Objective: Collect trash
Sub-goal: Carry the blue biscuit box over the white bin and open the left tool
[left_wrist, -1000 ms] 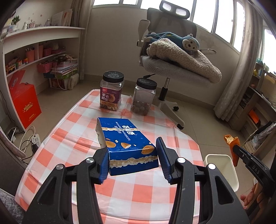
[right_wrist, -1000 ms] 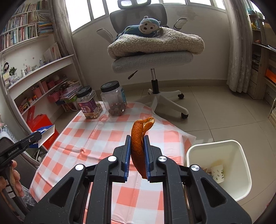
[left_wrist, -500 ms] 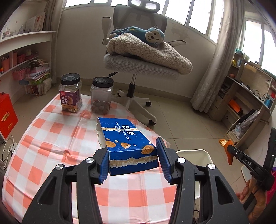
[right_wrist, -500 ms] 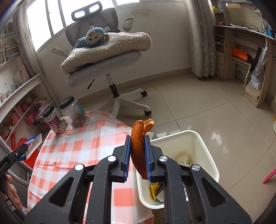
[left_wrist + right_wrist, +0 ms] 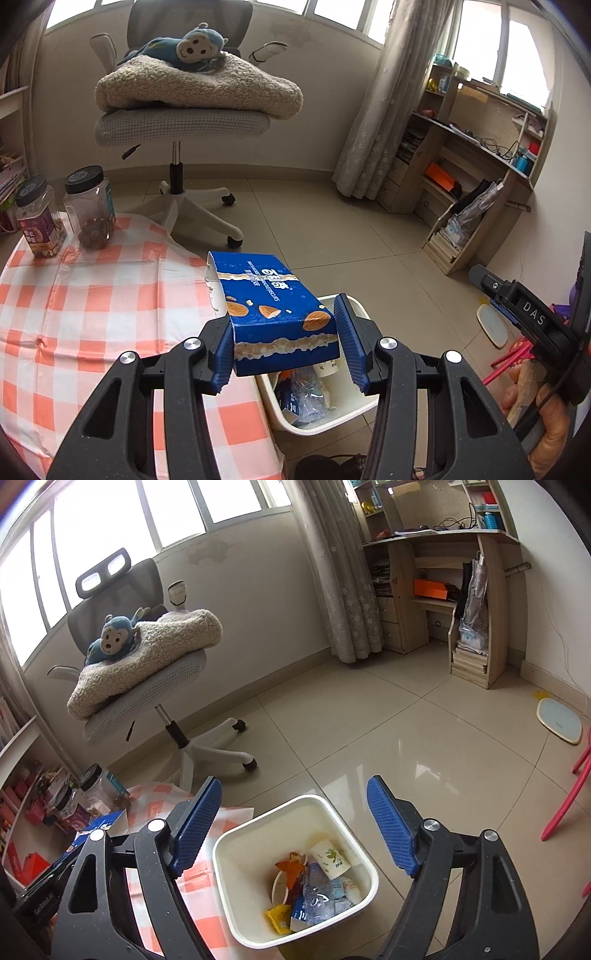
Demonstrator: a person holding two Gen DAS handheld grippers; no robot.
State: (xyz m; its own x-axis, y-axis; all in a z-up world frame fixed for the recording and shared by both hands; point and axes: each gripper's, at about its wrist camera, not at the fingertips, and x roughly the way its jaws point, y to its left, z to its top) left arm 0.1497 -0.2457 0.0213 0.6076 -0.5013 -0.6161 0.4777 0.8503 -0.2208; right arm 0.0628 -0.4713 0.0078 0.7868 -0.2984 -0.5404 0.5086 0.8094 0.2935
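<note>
The right hand-held gripper [image 5: 293, 825] stood wide apart with nothing between its blue pads; its jaws had just been opening, and it hung directly over the white bin [image 5: 236, 897] on the floor, which is the sensible place to let go of a scrap. An orange piece of peel [image 5: 290, 867] lay among the cups, wrappers and crumpled plastic in the bin, most likely what that release was for.

The left hand-held gripper [image 5: 286, 341] was set at a middling width, its left pad pressed against the side of the blue biscuit box [image 5: 273, 314]. The right pad appeared to sit just at the box's other edge, though whether it pressed there is hard to tell. The box was carried clear of the desk [image 5: 92, 306], tilted with its torn end pointing away, and it hung above the near rim of the bin, where the checked cloth ended. Judging by that position, the box was next in line to be dropped, and it probably needed to travel a little further over the opening so it would not catch the rim.

Farther off on the desk, two lidded jars [image 5: 62, 214] stood side by side at the far edge, apparently not trash and so left alone. Beyond them an office chair [image 5: 181, 122] carried a folded fleece blanket and a blue monkey toy [image 5: 184, 46].
</note>
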